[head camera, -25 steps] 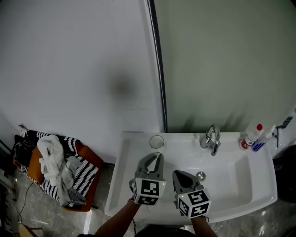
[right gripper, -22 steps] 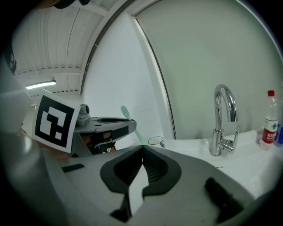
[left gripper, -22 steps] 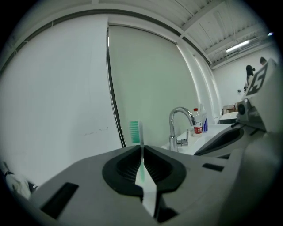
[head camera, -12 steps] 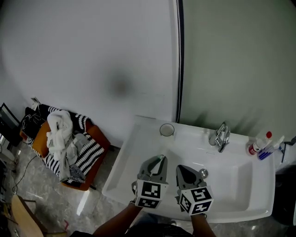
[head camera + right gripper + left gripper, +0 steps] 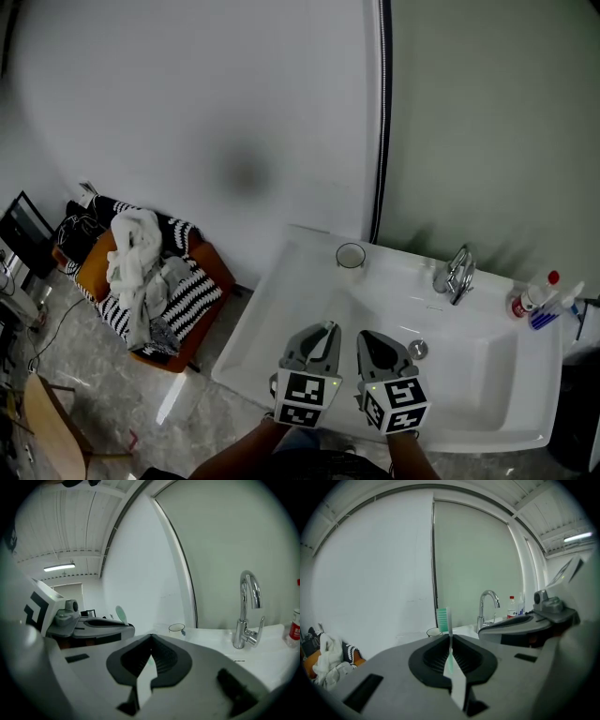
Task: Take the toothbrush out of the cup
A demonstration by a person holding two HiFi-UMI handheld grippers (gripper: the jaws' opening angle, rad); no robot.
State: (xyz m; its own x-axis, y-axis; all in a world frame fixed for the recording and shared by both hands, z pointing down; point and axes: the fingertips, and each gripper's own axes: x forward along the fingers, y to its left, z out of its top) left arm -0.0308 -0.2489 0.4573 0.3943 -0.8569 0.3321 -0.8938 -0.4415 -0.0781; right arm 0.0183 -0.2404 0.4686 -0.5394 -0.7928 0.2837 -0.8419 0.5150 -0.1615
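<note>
Mint-green bristles top the toothbrush (image 5: 449, 645), which stands upright with its pale handle pinched between the pads of my left tool (image 5: 324, 328). The brush head rises clear above the tips. I judge the hold sits low on the handle on purpose, so the pads stay off the bristles and the brush cannot swing. It is out of the cup (image 5: 351, 255). That clear cup sits alone on the back ledge of the white sink (image 5: 281, 319), well apart from the brush, and as far as I can see nothing is in it. I hold the brush over the near part of the basin, close to me. That seems sensible, since any drip would land in the sink. My left tool is drawn in narrow, with only the thin handle between its jaws. My right tool (image 5: 364, 337) hovers just beside it with its jaws brought together on nothing, idle because one tool is enough for this lift. The faucet (image 5: 455, 274) and a red-capped bottle (image 5: 530, 298) stand along the back, out of the way.
</note>
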